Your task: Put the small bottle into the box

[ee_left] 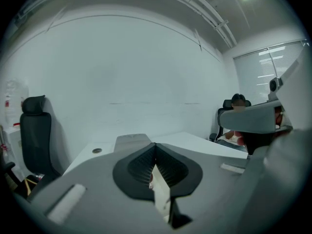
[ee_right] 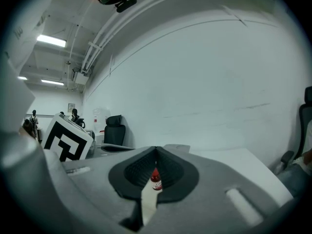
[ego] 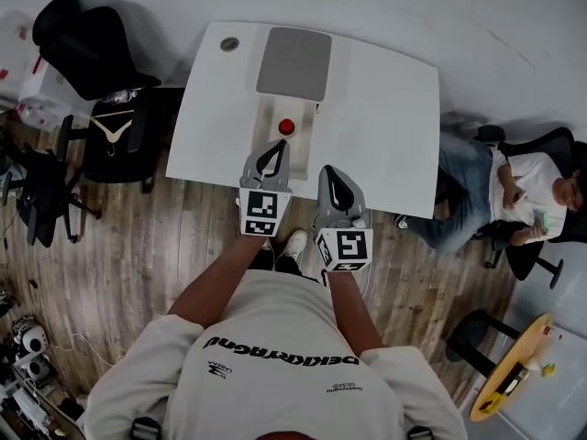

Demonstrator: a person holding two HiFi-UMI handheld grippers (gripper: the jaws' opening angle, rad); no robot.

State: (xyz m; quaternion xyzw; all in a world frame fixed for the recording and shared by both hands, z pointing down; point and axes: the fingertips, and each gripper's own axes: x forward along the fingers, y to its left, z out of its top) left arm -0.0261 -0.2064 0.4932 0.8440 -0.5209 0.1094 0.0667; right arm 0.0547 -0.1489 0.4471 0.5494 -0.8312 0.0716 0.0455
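A person in a pale T-shirt [ego: 275, 356] stands at the near edge of a white table [ego: 385, 117], holding a two-jaw gripper in each hand above a wooden floor [ego: 138, 246]. The small bottle [ego: 286, 126], red-capped, stands upright inside the open white box [ego: 262, 122], which sits at the middle of the table's near edge. The box's grey lid [ego: 293, 62] lies behind it, toward the far edge.

The left gripper [ee_left: 156, 146] has its fingers pressed together with nothing between them. In the head view its tips sit at the near end of the box, just short of the bottle.

The right gripper [ee_right: 156, 149] is likewise closed and empty, and hangs at the table's near edge, just right of the box. In its own view the bottle shows beyond the jaws, through the slit below the joined tips, apart from them.

A round grommet [ego: 229, 44] sits near the table's far left corner. A black office chair [ego: 87, 49] stands off the left edge. Another person [ego: 514, 191] sits in a chair beyond the table's right edge.
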